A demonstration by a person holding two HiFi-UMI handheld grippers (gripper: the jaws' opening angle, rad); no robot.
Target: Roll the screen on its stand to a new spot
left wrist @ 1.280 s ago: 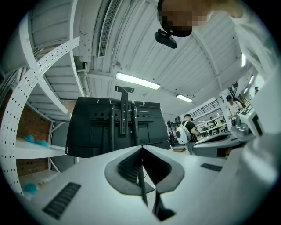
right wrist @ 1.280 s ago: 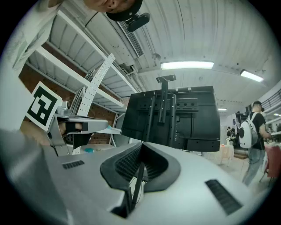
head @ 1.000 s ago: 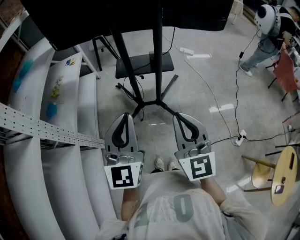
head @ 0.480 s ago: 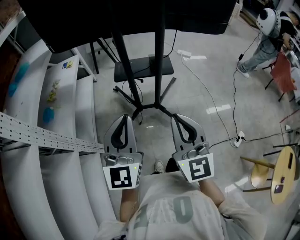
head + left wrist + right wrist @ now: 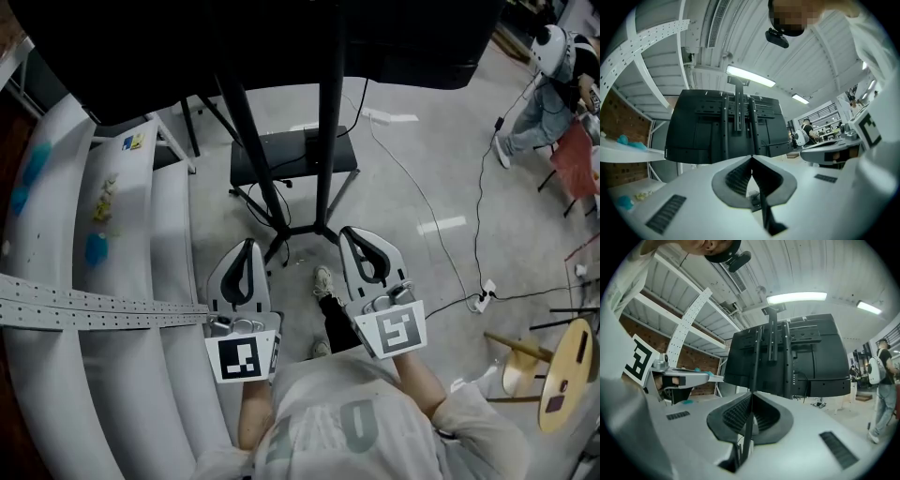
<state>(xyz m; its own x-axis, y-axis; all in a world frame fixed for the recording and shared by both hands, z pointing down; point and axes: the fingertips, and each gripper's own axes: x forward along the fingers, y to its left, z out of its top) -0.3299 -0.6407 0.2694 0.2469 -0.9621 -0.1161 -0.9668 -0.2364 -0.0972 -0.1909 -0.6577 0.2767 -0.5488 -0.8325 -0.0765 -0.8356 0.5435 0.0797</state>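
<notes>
Claws side by side above the person's shoe (image 5: 322, 280), the left claw (image 5: 246, 244) and the right claw (image 5: 349, 232), are both clenched with nothing between their jaws. Just ahead, the black screen (image 5: 187, 47) sits on its stand (image 5: 327, 141) on the concrete floor (image 5: 422, 169), beside white shelves (image 5: 122, 206) at the left.

Pale short-sleeved T-shirt (image 5: 356, 427), dark trousers (image 5: 339, 325), grey left tool (image 5: 248, 243), right tool (image 5: 346, 232), black-and-white marker cubes (image 5: 241, 357)
</notes>
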